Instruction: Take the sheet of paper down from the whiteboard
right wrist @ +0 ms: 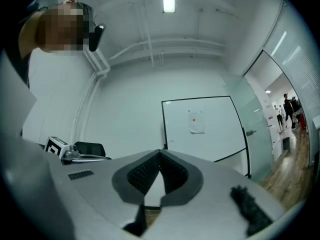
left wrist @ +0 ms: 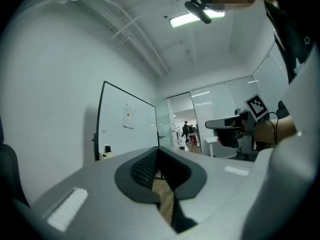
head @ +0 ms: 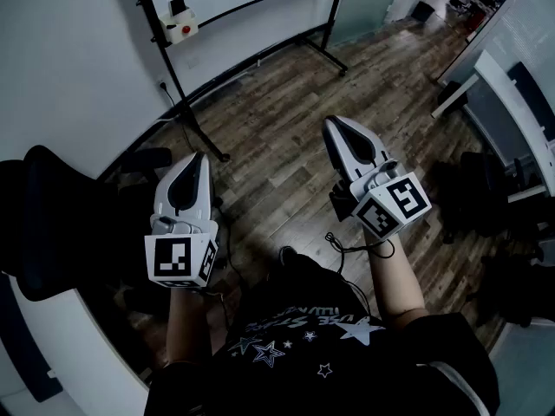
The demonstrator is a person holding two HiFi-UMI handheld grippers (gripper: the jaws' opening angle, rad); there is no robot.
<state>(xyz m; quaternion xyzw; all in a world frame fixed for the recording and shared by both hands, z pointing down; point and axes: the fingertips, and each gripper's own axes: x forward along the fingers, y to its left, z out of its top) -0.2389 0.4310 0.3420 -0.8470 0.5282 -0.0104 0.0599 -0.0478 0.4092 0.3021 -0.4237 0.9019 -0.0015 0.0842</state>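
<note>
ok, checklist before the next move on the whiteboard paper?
1. White sheet of paper on the black-framed whiteboard: ok, it hangs there.
2. Left hand-held gripper empty: ok, jaws shut on nothing.
3. Right hand-held gripper empty: ok, jaws shut on nothing.
4. Jaws apart for a grasp: not ok, both are shut.
5. Sheet within reach: not ok, the whiteboard stands well off across the wooden floor.
6. What pins the sheet: cannot tell; a red spot sits near its top, too small to identify.
</note>
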